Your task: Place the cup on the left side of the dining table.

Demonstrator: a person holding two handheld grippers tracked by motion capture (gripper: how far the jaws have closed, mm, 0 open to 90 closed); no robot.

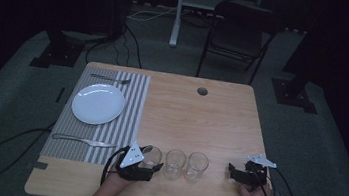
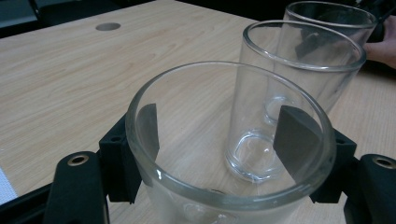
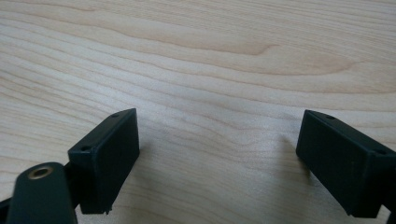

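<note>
the left gripper [image 1: 146, 164] is lying low and level, pinching the nearest glass [image 2: 224, 154], which is standing upright, mouth up. the right gripper [image 3: 219, 158] is resting spread over bare table [image 3: 210, 56].

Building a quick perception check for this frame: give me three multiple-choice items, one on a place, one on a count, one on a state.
1. Where does the round white plate lie?
A. on the grey striped placemat
B. on the bare wood beside the glasses
C. on the floor

2. How many clear drinking glasses stand in the row at the near edge of the light wooden table?
A. one
B. two
C. three

3. How does the left gripper stand?
A. open over bare wood
B. shut on the nearest clear glass
C. shut on a fork

Answers:
1 A, the high view shows the plate on the stripes.
2 C, three glasses stand side by side there.
3 B, the left gripper view shows both pads against the glass wall.
</note>
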